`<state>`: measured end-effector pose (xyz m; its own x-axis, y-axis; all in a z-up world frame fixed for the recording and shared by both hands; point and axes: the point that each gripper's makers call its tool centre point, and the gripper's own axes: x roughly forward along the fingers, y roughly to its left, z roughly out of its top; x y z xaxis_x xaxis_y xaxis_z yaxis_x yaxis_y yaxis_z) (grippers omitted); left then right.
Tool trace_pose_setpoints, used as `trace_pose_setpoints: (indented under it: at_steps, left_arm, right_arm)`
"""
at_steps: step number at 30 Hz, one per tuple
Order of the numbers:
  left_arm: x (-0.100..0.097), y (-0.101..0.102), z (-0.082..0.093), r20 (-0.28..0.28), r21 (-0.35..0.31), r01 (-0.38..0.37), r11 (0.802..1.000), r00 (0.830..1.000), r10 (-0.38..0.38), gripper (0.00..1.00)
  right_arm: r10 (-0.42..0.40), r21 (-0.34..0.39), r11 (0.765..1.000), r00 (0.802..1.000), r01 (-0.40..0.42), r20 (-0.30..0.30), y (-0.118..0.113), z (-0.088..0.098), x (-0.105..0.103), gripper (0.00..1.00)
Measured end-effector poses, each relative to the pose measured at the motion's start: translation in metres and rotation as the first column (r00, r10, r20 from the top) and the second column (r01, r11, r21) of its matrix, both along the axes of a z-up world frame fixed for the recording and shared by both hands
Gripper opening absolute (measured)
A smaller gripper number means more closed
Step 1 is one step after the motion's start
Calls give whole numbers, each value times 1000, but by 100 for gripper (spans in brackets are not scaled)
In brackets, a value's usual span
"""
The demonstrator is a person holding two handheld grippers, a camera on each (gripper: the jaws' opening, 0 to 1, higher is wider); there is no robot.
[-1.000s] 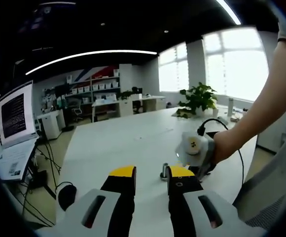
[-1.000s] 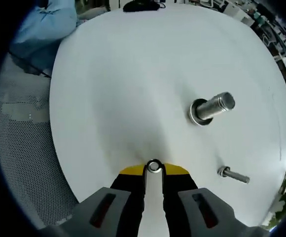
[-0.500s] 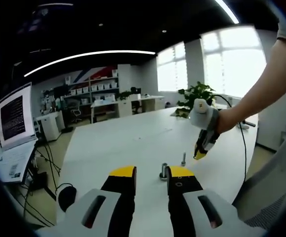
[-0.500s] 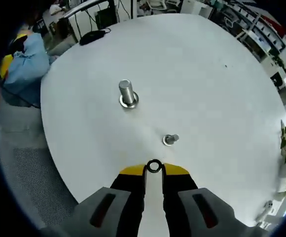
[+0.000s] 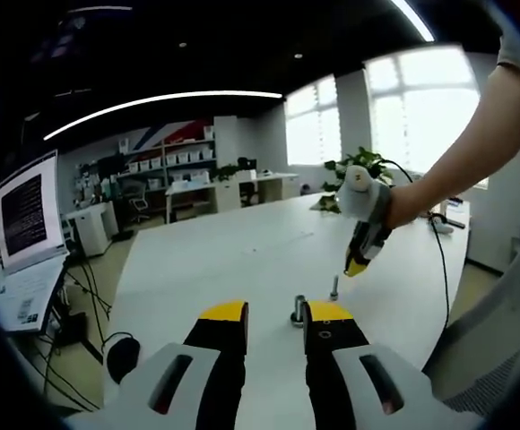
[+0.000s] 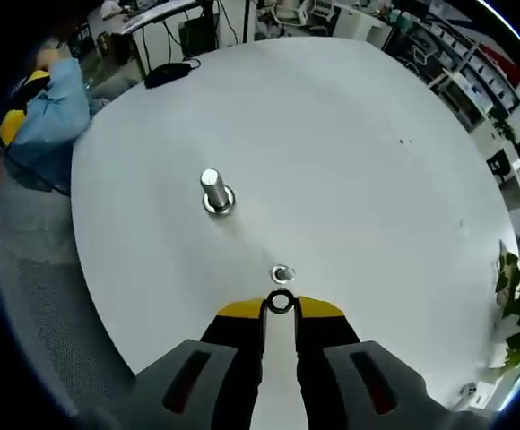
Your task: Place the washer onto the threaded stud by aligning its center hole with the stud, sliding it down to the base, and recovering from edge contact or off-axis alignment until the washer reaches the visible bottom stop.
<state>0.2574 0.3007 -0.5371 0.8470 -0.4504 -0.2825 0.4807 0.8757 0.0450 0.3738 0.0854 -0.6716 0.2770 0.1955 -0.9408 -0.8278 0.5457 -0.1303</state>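
Two yellow-tipped jaws of the right gripper (image 6: pixel 280 303) pinch a small dark metal ring washer (image 6: pixel 280 302) by its rim, held above the white table (image 6: pixel 350 152) just short of the thin threaded stud (image 6: pixel 282 273). Well apart stands a thicker silver cylinder post (image 6: pixel 212 189). Resting low over the table, the left gripper (image 5: pixel 273 315) has its jaws parted with nothing between them.

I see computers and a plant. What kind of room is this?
Probably an open office or lab: a computer monitor showing text, shelves of storage bins along the back wall, a potted plant, and a big white table.
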Motion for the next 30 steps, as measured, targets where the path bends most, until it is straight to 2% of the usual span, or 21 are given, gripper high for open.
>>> trace_pose_setpoints:
  at_steps: [4,10,11,30]
  left_arm:
    - [0,-1,-1,0,4,2,1000,1000,-2,22]
    - [0,-1,-1,-1,8,5,1000,1000,-5,22]
    - [0,-1,-1,1,9,4,1000,1000,-4,22]
    - [0,1,-3,-12,5,-2,1000,1000,2,22]
  right_arm:
    - [23,-9,1000,1000,-23,15,4,0,6,14]
    - [62,-28,998,998,-62,5,8,-7,8,14]
    - [87,-50,995,996,-86,30,7,-6,12,14]
    - [82,-47,996,997,-82,-10,10,-15,16,14]
